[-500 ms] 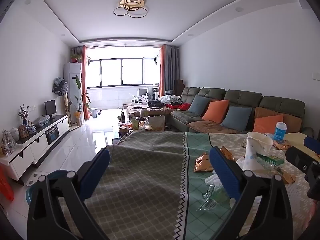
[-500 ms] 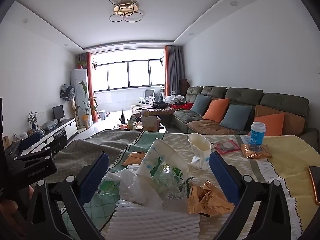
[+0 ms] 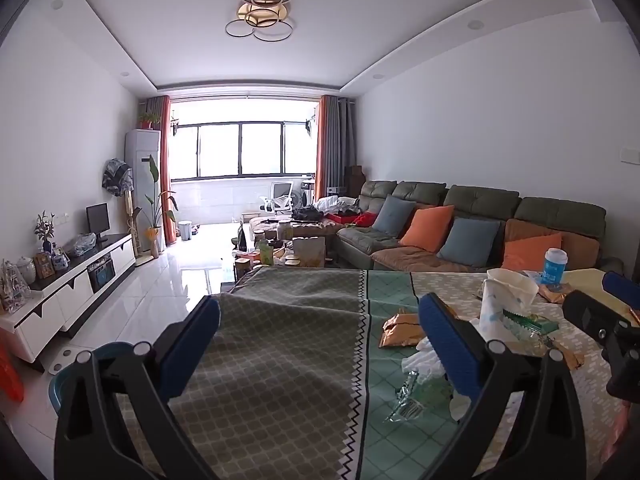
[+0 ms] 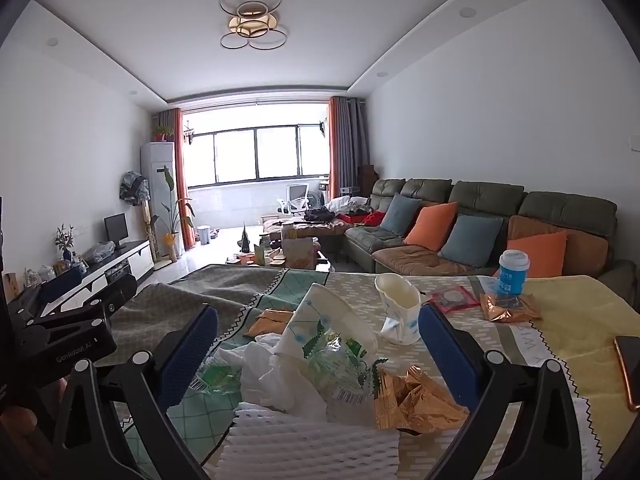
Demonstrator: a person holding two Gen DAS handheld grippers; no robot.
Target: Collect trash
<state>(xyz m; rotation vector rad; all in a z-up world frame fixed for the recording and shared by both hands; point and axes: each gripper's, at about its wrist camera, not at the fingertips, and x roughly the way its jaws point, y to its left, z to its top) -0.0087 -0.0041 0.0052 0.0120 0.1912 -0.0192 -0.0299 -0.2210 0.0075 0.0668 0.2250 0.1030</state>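
Observation:
Trash lies in a heap on the clothed table (image 4: 560,312): a crushed paper cup (image 4: 328,324), white tissue (image 4: 276,376), clear green-printed wrappers (image 4: 340,364), a gold foil wrapper (image 4: 416,400) and white foam netting (image 4: 312,440). My right gripper (image 4: 316,352) is open and empty, its jaws on either side of the heap, above it. My left gripper (image 3: 320,344) is open and empty over the table's grey left part; the trash (image 3: 424,384) lies by its right finger. A second paper cup (image 4: 400,312) stands behind the heap.
A blue-labelled cup (image 4: 512,272) and another gold wrapper (image 4: 508,308) sit at the far right, a red packet (image 4: 452,298) beside them. A phone (image 4: 630,368) lies at the right edge. A teal bin (image 3: 80,364) stands on the floor at the left. A sofa (image 4: 480,224) lies beyond.
Both grippers have shifted only slightly; the views sit a touch lower and closer to the table. Nothing was grasped or released.

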